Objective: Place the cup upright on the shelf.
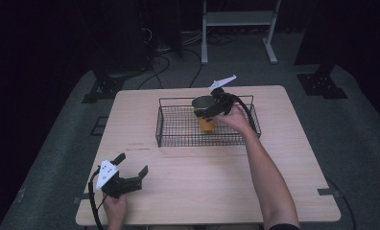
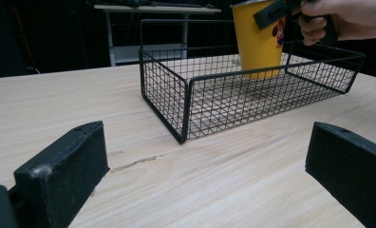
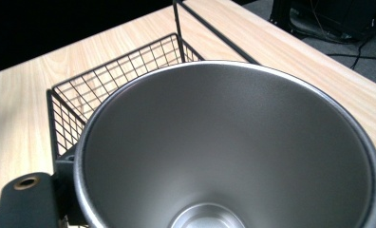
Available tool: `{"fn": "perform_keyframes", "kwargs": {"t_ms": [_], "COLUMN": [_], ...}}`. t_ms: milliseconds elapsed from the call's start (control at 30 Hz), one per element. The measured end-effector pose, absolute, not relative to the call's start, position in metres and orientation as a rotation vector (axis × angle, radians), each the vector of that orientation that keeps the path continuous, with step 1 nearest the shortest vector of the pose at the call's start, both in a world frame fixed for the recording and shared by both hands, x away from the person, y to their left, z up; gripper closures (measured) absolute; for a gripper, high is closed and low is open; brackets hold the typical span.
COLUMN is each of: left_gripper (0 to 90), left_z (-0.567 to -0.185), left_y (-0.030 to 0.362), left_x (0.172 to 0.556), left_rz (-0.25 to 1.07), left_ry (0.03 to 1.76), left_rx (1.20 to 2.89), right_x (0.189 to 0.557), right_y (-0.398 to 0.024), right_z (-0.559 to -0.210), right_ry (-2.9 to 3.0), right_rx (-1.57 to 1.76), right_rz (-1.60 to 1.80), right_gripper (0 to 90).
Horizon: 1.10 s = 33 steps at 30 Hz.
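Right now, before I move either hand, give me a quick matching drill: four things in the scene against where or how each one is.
Things:
1. yellow cup
2. wire basket
3. left gripper
4. right gripper

States:
A. open, low over the table's near left corner
B. empty inside, upright in the basket's far right part
C. black, on the table's far half
D. shut on the cup's rim

Pairs: 1-B, 2-C, 3-A, 4-D

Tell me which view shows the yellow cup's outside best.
The left gripper view: the yellow metal cup shows its side and printed figure. The high view shows it small, above the black wire basket; the right gripper view shows its steel inside.
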State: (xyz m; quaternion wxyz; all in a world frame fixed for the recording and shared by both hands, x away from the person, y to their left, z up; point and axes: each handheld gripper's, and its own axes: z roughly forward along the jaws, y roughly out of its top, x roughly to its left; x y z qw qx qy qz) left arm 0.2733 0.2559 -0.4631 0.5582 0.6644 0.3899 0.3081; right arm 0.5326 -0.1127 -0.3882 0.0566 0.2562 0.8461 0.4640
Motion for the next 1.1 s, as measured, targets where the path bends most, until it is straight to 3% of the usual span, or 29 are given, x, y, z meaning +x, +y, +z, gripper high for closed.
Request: {"fn": "perform_keyframes", "kwargs": {"t_ms": [500, 1100], "left_gripper": [0.0, 0.0], "left_z": [-0.463, -0.462], "left_y": [0.255, 0.255], "left_x": [0.272, 0.272], "left_rz": [0.747, 0.755], "left_ry": [0.910, 0.910], "left_rx": [1.571, 1.570], "right_x": [0.536, 0.535], "right_y": [-0.103, -0.106], "right_z": [-0.410, -0.413], "right_ry": [2.634, 2.648], "right_rx": [0.765, 0.730], "right_rz": [1.288, 1.270], "right_gripper": [12.0, 10.3]}}
